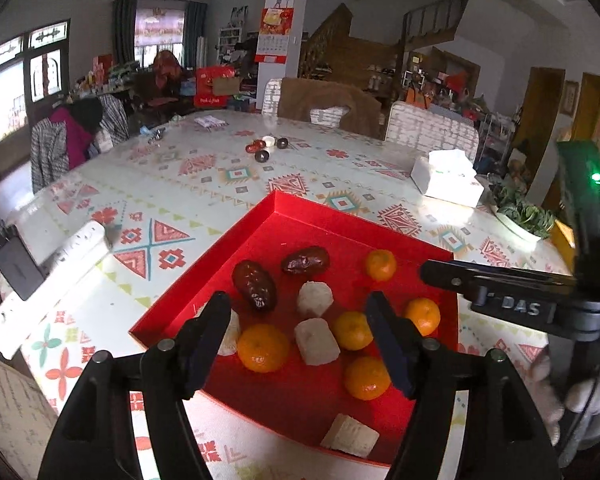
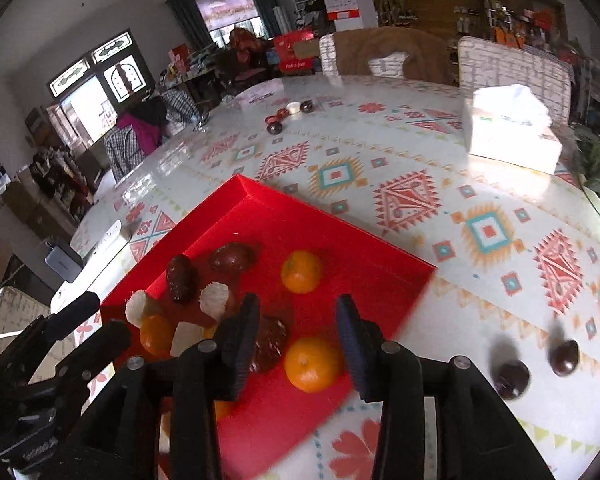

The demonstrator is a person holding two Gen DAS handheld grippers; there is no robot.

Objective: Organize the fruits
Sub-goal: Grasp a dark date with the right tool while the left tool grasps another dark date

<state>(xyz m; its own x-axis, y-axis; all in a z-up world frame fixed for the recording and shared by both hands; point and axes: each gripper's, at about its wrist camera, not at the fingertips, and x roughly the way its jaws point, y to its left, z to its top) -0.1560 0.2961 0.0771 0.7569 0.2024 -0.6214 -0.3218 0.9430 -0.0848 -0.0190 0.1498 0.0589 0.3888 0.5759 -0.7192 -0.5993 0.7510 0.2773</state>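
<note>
Both tongs are seen parted and empty above the red tray (image 1: 288,216). The left gripper (image 1: 300,320) is spread wide over oranges (image 1: 263,347); the right gripper (image 2: 298,334) is narrower, just above a date (image 2: 270,344). Two dark fruits (image 2: 511,378) near the table's edge might be knocked off. "DAS" is embossed on the right tong.

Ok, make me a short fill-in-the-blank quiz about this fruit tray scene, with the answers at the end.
1. The fruits lie in a shallow tray coloured ____.
2. In the left wrist view, the tray holds ____ oranges.
3. The white tissue box stands on the ____, outside the tray.
4. Two dark round fruits lie on the table to the ____ of the tray in the right wrist view.

Answers: red; five; table; right
</note>
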